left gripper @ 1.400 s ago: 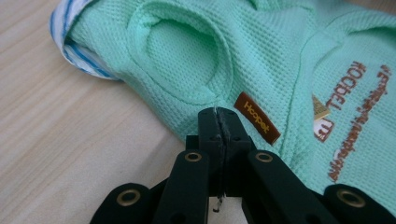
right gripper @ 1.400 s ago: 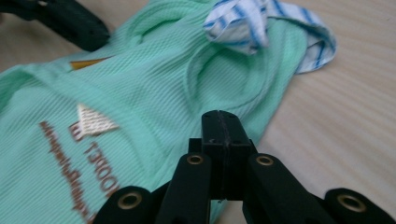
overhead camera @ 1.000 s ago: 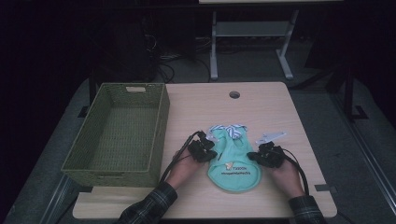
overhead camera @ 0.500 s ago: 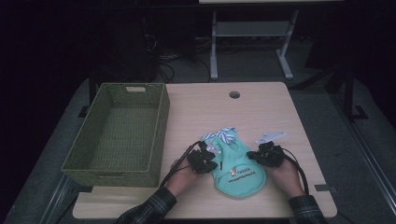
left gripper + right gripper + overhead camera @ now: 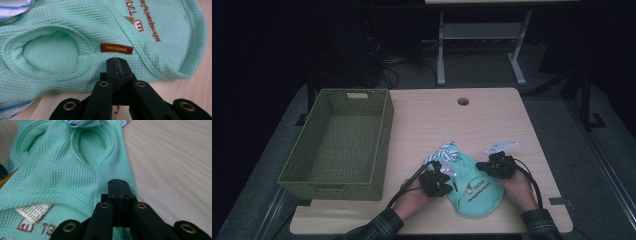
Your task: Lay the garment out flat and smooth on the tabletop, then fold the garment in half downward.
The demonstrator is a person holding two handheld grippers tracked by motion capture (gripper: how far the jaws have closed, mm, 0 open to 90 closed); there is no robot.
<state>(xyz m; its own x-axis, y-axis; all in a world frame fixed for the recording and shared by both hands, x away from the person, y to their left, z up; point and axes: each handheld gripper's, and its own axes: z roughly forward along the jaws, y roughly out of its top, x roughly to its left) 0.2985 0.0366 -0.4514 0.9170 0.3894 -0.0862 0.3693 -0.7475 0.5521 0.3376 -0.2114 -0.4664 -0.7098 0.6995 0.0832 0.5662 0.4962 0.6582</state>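
On the table's (image 5: 422,115) near edge, the mint garment (image 5: 474,187) lies half-folded, both the left gripper (image 5: 117,62) and right gripper (image 5: 118,183) clenched on its fabric, with the basket (image 5: 382,145) beside it empty.

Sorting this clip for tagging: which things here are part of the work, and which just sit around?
In use: mint green garment, pinched at either edge by the left gripper and right gripper, both shut.
Lying about: woven basket; table; metal stand on the floor.
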